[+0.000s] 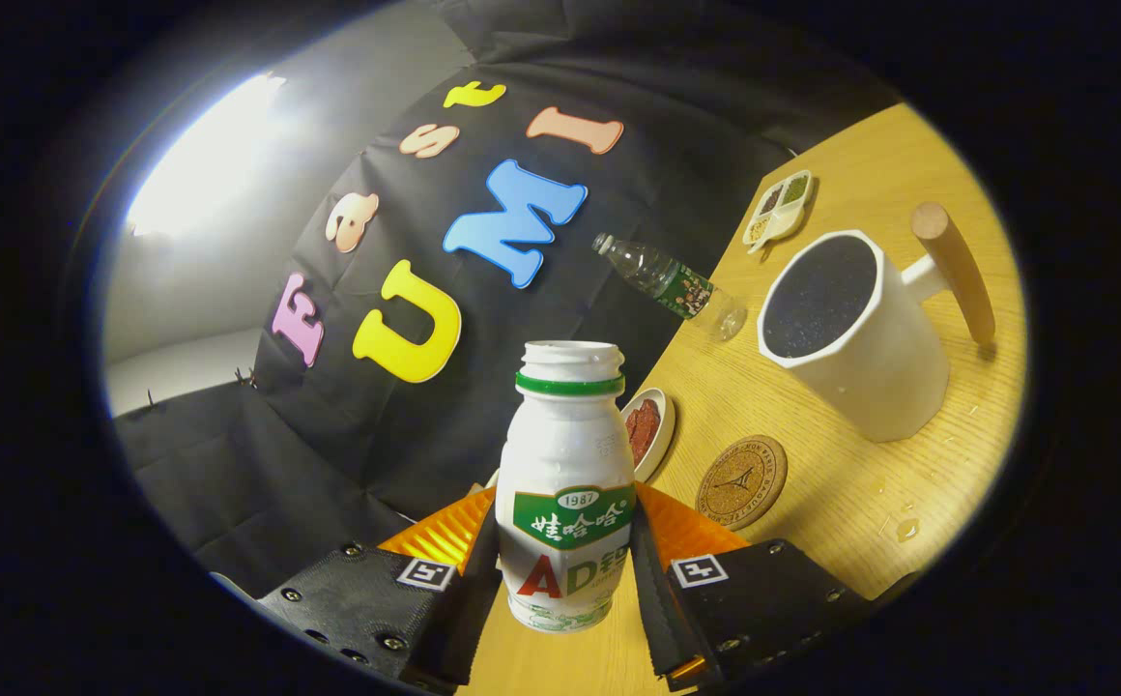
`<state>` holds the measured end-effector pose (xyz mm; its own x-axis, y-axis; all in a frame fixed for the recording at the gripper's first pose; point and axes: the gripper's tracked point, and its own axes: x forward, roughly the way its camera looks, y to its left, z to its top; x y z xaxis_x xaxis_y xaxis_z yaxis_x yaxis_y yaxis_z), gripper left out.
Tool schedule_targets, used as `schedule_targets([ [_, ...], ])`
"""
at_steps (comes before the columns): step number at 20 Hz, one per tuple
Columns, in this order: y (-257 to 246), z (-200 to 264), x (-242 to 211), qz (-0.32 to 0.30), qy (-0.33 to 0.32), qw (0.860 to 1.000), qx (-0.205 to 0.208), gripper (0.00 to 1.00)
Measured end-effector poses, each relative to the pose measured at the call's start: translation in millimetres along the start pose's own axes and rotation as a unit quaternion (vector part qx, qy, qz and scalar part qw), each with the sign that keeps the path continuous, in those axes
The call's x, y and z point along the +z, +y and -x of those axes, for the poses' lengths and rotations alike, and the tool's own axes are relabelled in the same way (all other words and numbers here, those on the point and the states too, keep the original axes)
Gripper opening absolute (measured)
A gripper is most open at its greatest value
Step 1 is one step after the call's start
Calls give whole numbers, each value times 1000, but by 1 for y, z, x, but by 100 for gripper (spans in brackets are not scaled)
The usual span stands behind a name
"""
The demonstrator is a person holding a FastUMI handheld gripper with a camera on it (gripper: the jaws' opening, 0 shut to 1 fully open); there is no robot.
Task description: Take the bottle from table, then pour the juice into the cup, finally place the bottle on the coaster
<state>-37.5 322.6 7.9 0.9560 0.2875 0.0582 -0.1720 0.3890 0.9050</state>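
Observation:
A small white juice bottle (565, 483) with a green neck ring and a green label stands between the fingers of my gripper (565, 551). Both fingers press on its sides, and its mouth is uncapped. The whole view is tilted, so the bottle and gripper are leaning over the wooden table (841, 503). Beyond the fingers and to the right sits a white cup (855, 333) with a wooden handle and a dark inside. A round cork coaster (741, 480) lies on the table between the bottle and the cup.
A clear plastic water bottle (669, 282) stands near the table's far edge. A small divided dish (779, 208) of seeds lies further back. A little white dish (646, 431) with something red sits just behind the juice bottle. A few drops (905, 528) wet the table near the coaster.

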Motion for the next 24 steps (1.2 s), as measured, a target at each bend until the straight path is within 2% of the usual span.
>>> schedule_targets([
  [6, -8, -3, 15, -54, -16, 998, -6, 66],
  [15, -21, 4, 22, -148, -40, 988, -6, 66],
  [24, -25, 8, 27, -200, -59, 978, 3, 66],
])
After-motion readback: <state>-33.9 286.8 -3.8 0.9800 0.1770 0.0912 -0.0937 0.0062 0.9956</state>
